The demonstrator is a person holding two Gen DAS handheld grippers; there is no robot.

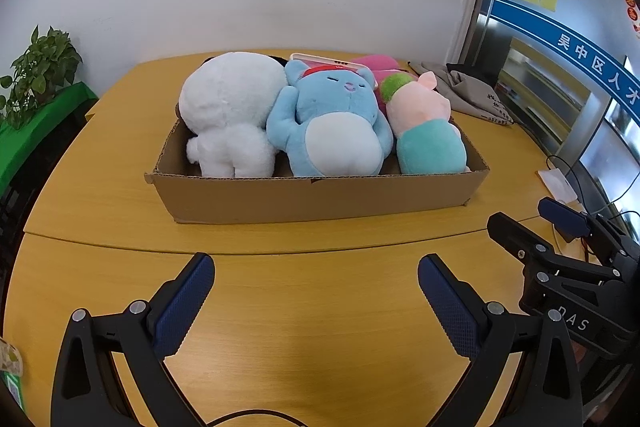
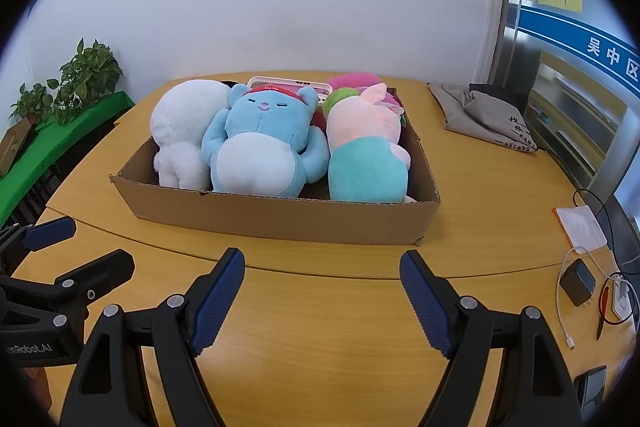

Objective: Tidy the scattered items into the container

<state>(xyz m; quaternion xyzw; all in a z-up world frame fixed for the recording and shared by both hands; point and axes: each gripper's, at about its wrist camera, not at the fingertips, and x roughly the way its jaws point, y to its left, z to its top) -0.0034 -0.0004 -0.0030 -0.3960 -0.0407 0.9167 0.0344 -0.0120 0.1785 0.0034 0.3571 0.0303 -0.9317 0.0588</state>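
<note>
Before the box, both tools spread, empty

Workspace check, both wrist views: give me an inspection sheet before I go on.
Surface: wooden table, bare in front of the box.
Job's things: white plush, blue plush and pink-and-teal plush lie in the cardboard box; a pink plush and a pink-rimmed item behind them.
Clutter: grey cloth bag, white pad, black adapter, red pen.
Grippers: left tool and right tool open, empty.
Cables: white cable, black cable.
Surroundings: potted plants, white wall, glass door.
</note>
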